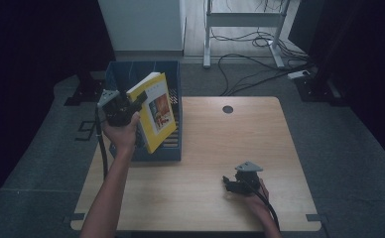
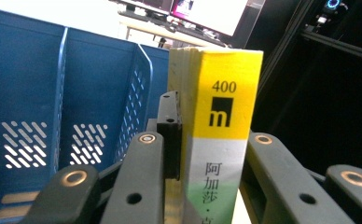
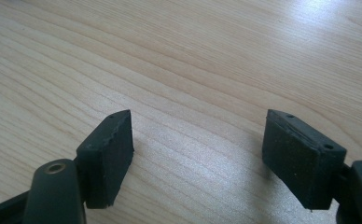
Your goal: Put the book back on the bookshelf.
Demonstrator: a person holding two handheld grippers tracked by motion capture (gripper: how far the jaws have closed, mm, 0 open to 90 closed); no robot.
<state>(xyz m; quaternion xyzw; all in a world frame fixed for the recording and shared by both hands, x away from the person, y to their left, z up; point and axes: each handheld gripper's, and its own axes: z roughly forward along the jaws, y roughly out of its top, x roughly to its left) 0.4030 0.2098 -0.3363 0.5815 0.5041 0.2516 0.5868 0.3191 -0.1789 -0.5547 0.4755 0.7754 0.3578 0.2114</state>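
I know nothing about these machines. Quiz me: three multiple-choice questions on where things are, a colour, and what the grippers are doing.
1. Where is the right gripper?
A. on the floor
B. low over the wooden table
C. inside the rack

2. What colour is the file rack?
A. blue
B. red
C. white

3. What is the left gripper doing?
A. hanging open
B. clamped on the yellow book
C. clamped on a cable

Key: 1 B, bare wood lies under its open jaws. 2 A, blue walls show. 3 B, its jaws squeeze the book's spine.

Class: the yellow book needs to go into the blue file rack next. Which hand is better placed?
Left. Its tongs already grip the yellow book over the blue file rack; the right tongs rest open on the table.
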